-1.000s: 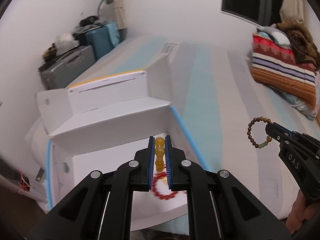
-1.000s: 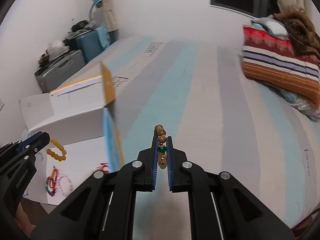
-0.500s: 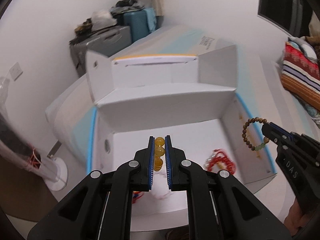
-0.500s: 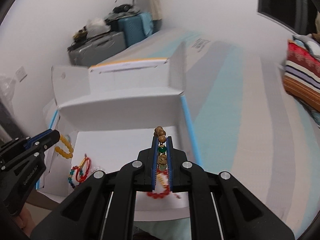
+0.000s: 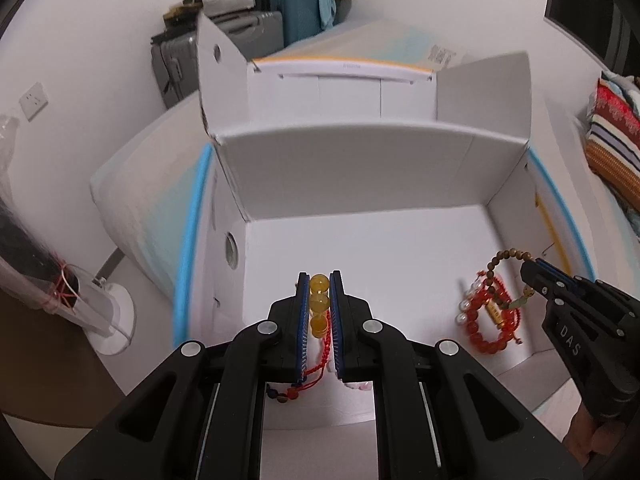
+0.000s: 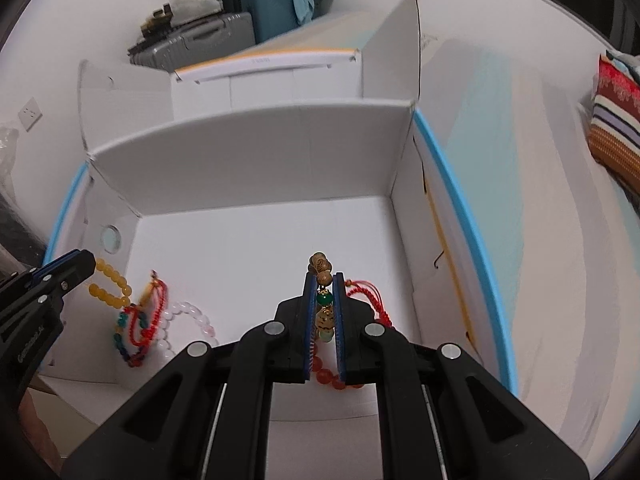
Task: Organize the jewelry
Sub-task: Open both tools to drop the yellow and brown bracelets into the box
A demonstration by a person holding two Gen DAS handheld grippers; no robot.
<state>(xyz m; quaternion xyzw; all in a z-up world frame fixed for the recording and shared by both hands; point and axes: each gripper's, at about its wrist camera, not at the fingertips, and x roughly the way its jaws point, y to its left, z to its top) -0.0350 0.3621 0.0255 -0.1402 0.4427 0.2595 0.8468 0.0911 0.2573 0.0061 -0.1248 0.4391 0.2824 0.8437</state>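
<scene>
Clamping amber beads (image 5: 319, 300), left gripper (image 5: 319, 280); right gripper (image 6: 324, 280) seemingly pinches wooden bracelet (image 6: 323, 296).

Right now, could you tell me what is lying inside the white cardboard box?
On the white cardboard box floor: a red bead bracelet, a multicoloured bead bracelet and a pale pink bead bracelet. The jaws hide parts of them.
</scene>
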